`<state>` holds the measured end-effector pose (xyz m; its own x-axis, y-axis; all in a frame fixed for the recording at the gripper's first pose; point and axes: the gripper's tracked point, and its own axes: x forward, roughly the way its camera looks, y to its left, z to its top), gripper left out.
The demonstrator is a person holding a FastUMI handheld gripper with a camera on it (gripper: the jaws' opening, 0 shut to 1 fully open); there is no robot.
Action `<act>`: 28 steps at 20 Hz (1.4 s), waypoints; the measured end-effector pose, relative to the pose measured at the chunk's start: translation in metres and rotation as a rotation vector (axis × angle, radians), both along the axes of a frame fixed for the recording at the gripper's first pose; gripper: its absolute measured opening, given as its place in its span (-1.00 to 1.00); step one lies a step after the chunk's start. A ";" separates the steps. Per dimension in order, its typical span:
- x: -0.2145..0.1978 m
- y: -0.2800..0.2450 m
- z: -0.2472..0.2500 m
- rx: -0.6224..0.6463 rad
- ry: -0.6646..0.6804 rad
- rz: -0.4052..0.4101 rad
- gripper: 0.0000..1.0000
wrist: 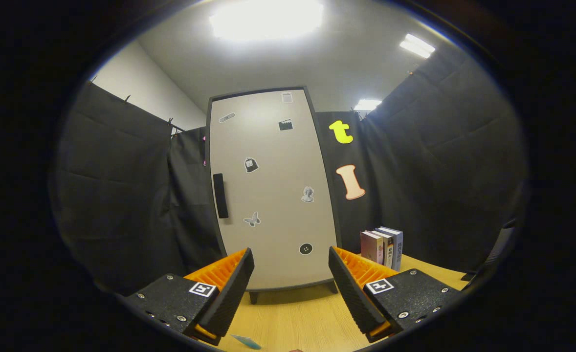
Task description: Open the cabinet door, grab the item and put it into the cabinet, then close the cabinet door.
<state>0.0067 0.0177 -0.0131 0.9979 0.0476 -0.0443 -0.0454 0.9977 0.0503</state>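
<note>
Cabinet (273, 190) stands dead ahead, door closed, handle (220, 195) on its left edge. My gripper (291, 278) is spread wide, holding nothing. Books (382, 247) wait right of the cabinet. Opening comes first, so next I'd go for that handle.

We can read no words or numbers here. The cabinet door (268, 190) carries small picture stickers (251, 165), too small for any lettering. The books (383, 247) on the surface (298, 318) show spine print too fine to make out. Each finger (229, 293) of the wide-apart tongs (291, 283) bears a square black-and-white marker (203, 289), a pattern rather than text.
</note>
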 end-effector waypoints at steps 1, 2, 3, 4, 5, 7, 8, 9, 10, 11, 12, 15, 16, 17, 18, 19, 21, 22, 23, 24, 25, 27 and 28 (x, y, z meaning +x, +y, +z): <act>0.001 0.002 -0.001 -0.003 0.000 0.007 0.90; 0.003 0.005 0.001 -0.002 -0.001 0.017 0.90; 0.004 0.009 0.002 0.000 -0.002 0.027 0.90; 0.007 0.012 0.003 0.000 -0.001 0.036 0.90; 0.010 0.015 0.006 -0.002 -0.002 0.044 0.90; 0.022 0.025 0.015 -0.006 -0.012 0.063 0.90; 0.029 0.030 0.020 -0.009 -0.016 0.071 0.90; 0.035 0.035 0.023 -0.009 -0.020 0.079 0.90; 0.043 0.040 0.027 -0.008 -0.020 0.089 0.90; 0.050 0.046 0.030 -0.005 -0.022 0.099 0.90; 0.058 0.051 0.034 -0.001 -0.025 0.109 0.90; 0.082 0.067 0.043 0.009 -0.027 0.134 0.91; 0.090 0.073 0.045 0.011 -0.024 0.146 0.90; 0.097 0.080 0.046 0.013 -0.019 0.160 0.90; 0.106 0.086 0.048 0.016 -0.013 0.174 0.90; 0.114 0.092 0.050 0.021 -0.009 0.187 0.90; 0.131 0.104 0.053 0.034 -0.004 0.209 0.90; 0.139 0.111 0.054 0.041 0.000 0.217 0.90; 0.147 0.118 0.056 0.048 0.002 0.227 0.90; 0.154 0.125 0.056 0.051 0.007 0.238 0.90; 0.163 0.133 0.055 0.050 0.013 0.250 0.90; 0.177 0.149 0.054 0.044 0.022 0.274 0.88; 0.184 0.157 0.054 0.040 0.021 0.284 0.88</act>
<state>0.1912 0.1743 0.0409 0.9432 0.3273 -0.0569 -0.3214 0.9424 0.0929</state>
